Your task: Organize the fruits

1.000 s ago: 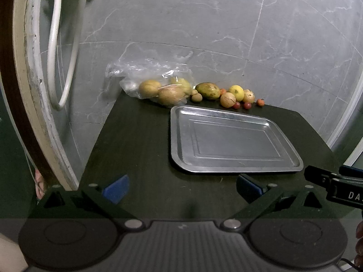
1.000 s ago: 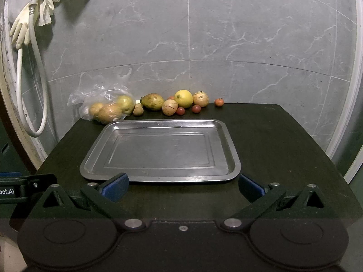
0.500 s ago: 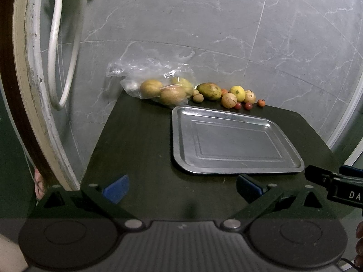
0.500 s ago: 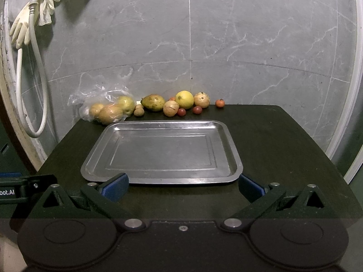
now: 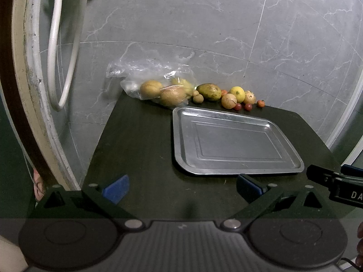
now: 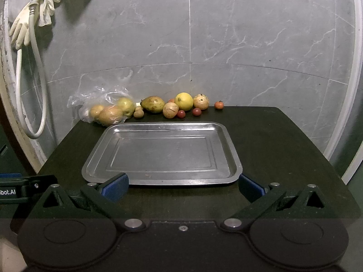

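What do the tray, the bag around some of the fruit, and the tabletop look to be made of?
Tray: metal, likely steel or aluminium, with a dull brushed sheen, pressed rim and soft reflections.
Bag: thin clear plastic film, crinkled and glinting, fruit visible through it.
Tabletop: dark and matte; faint grain suggests wood or laminate, hard to tell.

A washroom corner of a home, pressed into use for sorting fruit

Grey marble-veined wall tiles (image 6: pixel 226 34) back a dark table (image 6: pixel 283 140); a white shower hose (image 6: pixel 34 86) loops from a metal fitting at the upper left, with pale rubber gloves (image 6: pixel 20 29) draped over it. Along the table's far edge lie loose fruits (image 6: pixel 183 100) and a clear plastic bag (image 6: pixel 99 99), behind a steel tray (image 6: pixel 229 136).
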`<state>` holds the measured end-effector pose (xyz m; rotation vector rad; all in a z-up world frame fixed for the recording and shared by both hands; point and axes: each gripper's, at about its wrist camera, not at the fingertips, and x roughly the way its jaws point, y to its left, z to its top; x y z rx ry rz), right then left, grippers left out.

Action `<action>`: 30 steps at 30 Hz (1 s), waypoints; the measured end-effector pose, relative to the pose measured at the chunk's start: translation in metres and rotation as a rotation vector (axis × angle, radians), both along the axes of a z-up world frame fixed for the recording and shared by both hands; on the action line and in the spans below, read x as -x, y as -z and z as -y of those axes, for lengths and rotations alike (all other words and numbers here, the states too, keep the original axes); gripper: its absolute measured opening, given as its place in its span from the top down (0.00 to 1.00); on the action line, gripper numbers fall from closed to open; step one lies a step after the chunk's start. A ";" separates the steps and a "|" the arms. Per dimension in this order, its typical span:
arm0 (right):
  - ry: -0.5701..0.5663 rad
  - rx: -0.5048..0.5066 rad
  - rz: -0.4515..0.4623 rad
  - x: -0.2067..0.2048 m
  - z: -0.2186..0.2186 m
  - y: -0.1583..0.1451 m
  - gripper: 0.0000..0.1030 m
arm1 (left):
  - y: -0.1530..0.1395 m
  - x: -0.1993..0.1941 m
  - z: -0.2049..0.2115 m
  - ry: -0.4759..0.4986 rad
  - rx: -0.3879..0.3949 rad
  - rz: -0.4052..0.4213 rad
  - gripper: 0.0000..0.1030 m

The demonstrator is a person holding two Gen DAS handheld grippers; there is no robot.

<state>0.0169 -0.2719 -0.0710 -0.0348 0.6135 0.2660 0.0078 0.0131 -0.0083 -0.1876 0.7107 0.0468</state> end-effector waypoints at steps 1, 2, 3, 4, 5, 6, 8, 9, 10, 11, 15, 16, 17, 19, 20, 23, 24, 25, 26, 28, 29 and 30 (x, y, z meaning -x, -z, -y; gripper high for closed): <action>0.000 0.000 -0.001 0.000 0.000 0.000 0.01 | 0.000 0.000 0.000 0.000 0.000 -0.001 0.00; -0.001 0.000 -0.001 0.000 0.000 0.000 0.01 | 0.000 0.000 0.000 -0.001 0.000 -0.002 0.00; -0.001 0.000 0.000 0.000 0.000 0.000 0.01 | 0.000 0.000 0.000 -0.001 -0.001 -0.002 0.00; -0.002 0.000 0.000 0.000 0.000 0.000 0.01 | 0.000 0.000 0.000 0.000 -0.002 0.000 0.00; -0.002 0.001 0.000 0.000 0.000 0.000 0.01 | -0.001 0.000 0.000 0.001 -0.004 0.001 0.00; -0.002 0.001 0.000 0.000 0.000 0.000 0.01 | -0.001 -0.001 0.000 0.001 -0.007 0.001 0.00; -0.003 0.002 0.001 0.000 0.000 0.000 0.01 | -0.002 -0.002 0.000 0.002 -0.007 0.000 0.00; -0.004 0.003 0.002 0.001 0.000 -0.001 0.01 | -0.003 -0.002 0.000 0.003 -0.009 0.002 0.00; -0.005 0.004 0.005 0.001 0.000 -0.002 0.01 | -0.003 -0.004 0.000 0.003 -0.010 0.002 0.00; -0.007 0.004 0.006 0.001 0.001 -0.002 0.01 | -0.004 -0.005 0.001 0.004 -0.012 0.001 0.01; -0.007 0.004 0.010 -0.001 0.003 -0.004 0.01 | -0.006 -0.011 0.005 0.011 -0.015 -0.004 0.01; -0.005 0.002 0.012 -0.003 0.003 -0.005 0.01 | -0.006 -0.011 0.006 0.013 -0.017 -0.005 0.01; -0.004 0.001 0.014 -0.004 0.004 -0.006 0.01 | -0.006 -0.014 0.007 0.016 -0.021 -0.006 0.01; -0.006 -0.002 0.020 -0.011 0.007 -0.008 0.01 | -0.007 -0.020 0.010 0.019 -0.030 -0.006 0.01; -0.006 -0.005 0.022 -0.014 0.010 -0.008 0.01 | -0.008 -0.023 0.012 0.021 -0.034 -0.007 0.00; 0.002 -0.033 0.021 -0.028 0.017 -0.011 0.01 | -0.009 -0.035 0.015 0.020 -0.044 -0.015 0.00; 0.003 -0.043 0.022 -0.033 0.019 -0.011 0.01 | -0.009 -0.041 0.017 0.021 -0.048 -0.019 0.00; 0.002 -0.054 0.022 -0.041 0.022 -0.013 0.01 | -0.009 -0.044 0.017 0.021 -0.051 -0.019 0.00; 0.000 -0.061 0.023 -0.048 0.024 -0.014 0.01 | -0.011 -0.051 0.019 0.017 -0.055 -0.019 0.00; -0.017 -0.075 0.019 -0.062 0.027 -0.015 0.01 | -0.013 -0.062 0.020 0.014 -0.056 -0.019 0.00; -0.028 -0.081 0.017 -0.067 0.028 -0.015 0.01 | -0.015 -0.071 0.022 0.011 -0.054 -0.018 0.00; -0.041 -0.087 0.013 -0.074 0.029 -0.015 0.01 | -0.016 -0.078 0.023 0.011 -0.054 -0.019 0.00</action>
